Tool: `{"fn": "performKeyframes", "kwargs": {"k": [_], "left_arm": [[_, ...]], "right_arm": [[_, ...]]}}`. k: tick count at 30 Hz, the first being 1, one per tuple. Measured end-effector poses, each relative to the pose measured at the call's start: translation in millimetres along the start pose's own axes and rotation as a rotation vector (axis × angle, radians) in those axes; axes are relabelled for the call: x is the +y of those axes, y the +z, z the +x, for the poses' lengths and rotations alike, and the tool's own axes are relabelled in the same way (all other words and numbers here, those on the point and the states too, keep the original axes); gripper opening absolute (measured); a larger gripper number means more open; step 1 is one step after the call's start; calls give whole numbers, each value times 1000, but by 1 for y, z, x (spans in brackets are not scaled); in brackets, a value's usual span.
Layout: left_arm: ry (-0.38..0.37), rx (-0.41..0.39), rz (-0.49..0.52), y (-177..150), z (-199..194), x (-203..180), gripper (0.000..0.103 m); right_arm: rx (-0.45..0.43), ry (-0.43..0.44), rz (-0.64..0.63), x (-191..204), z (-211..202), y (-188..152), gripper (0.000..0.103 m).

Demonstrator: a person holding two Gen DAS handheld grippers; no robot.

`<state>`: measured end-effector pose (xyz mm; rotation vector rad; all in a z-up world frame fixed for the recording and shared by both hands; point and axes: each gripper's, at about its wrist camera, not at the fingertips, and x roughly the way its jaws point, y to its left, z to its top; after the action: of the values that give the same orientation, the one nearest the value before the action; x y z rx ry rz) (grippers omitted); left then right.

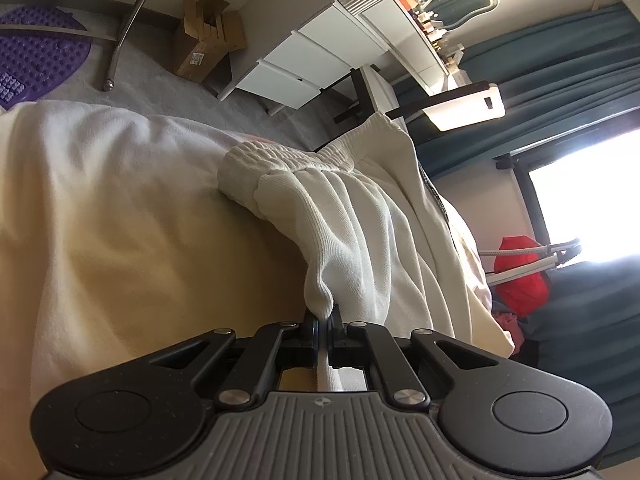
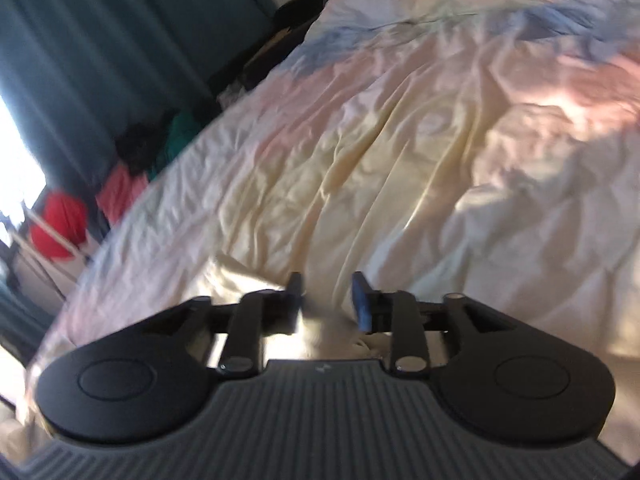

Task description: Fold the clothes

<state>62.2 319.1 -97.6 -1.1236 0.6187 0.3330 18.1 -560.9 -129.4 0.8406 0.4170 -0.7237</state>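
A white ribbed garment (image 1: 352, 216) with an elastic waistband (image 1: 280, 160) lies bunched on the pale bed cover (image 1: 120, 208) in the left wrist view. My left gripper (image 1: 323, 320) is shut on a fold of this garment, and white cloth runs back between the jaws. In the right wrist view, which is blurred, my right gripper (image 2: 326, 294) is open with nothing between its fingers. It hovers over the wrinkled pastel bed cover (image 2: 400, 152). The white garment does not show in that view.
A white drawer unit (image 1: 312, 56) and a cardboard box (image 1: 208, 44) stand on the grey floor beyond the bed. A purple mat (image 1: 32, 56) lies at far left. Teal curtains (image 1: 560, 88), a bright window and red cloth (image 1: 520, 276) (image 2: 60, 224) sit past the bed's edge.
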Motion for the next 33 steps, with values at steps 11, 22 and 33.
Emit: {"fn": "performKeyframes", "kwargs": {"k": [11,22,33], "left_arm": [[5,9,-12,1,1,6,5],[3,-169,111,-6,-24,-13,4],[229,-41,199,-12,-7,-15,5]], "right_arm": [[288,19,14,12,-5,-28,75],[282,-71,23,1,25,-36,6],[255,-111,166,-31,15,-32,15]]}}
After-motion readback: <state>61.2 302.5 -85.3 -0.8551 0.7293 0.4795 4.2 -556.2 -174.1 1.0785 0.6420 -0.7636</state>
